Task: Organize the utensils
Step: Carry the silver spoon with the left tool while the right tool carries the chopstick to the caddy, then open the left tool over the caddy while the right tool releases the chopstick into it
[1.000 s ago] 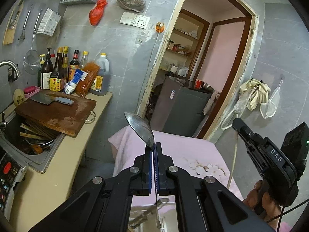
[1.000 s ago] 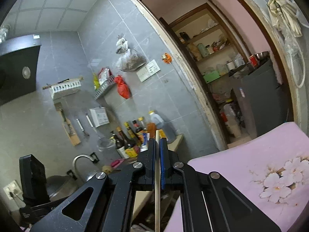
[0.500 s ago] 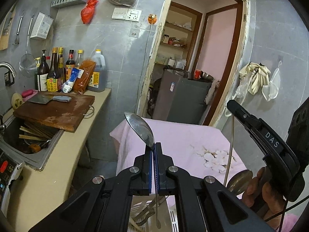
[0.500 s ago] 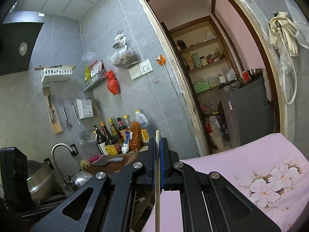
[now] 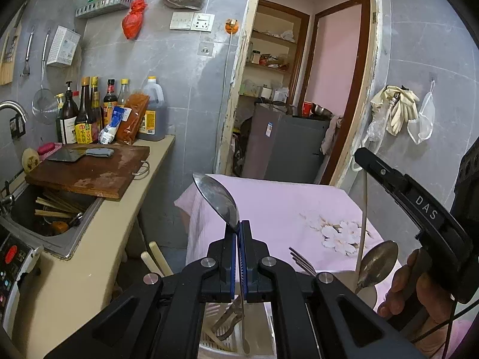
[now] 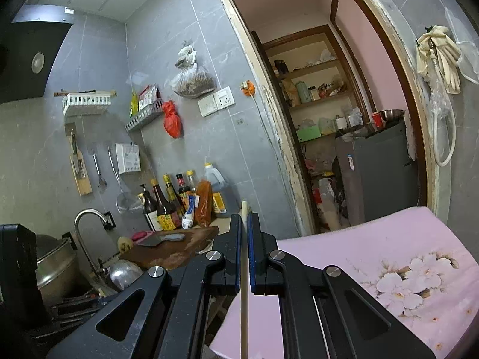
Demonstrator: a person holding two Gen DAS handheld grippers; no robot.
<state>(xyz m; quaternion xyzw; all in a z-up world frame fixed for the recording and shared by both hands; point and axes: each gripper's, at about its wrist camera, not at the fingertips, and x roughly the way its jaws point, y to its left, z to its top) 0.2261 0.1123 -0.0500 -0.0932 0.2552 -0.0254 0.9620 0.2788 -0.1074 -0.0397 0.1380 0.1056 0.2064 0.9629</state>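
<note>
My left gripper (image 5: 239, 229) is shut on a metal spoon (image 5: 217, 200), bowl up, its handle hanging down into a white slotted utensil holder (image 5: 221, 332). My right gripper (image 6: 244, 220) is shut on a pale chopstick (image 6: 244, 284) held upright; it also shows in the left wrist view (image 5: 363, 221), at the right, held by the black right gripper (image 5: 419, 209). A second spoon (image 5: 377, 264), a fork (image 5: 301, 261) and two chopstick ends (image 5: 154, 257) stick up around the holder.
A pink flowered cloth covers the table (image 5: 284, 209). A counter to the left carries a wooden cutting board (image 5: 89, 173) with a cleaver, bottles (image 5: 89, 113) and a sink (image 5: 45, 218) with chopsticks. A doorway (image 5: 299, 89) opens behind.
Both grippers have tilted downward over the holder. The second spoon, fork and chopstick ends have come into the left wrist view. Both grips are unchanged.
</note>
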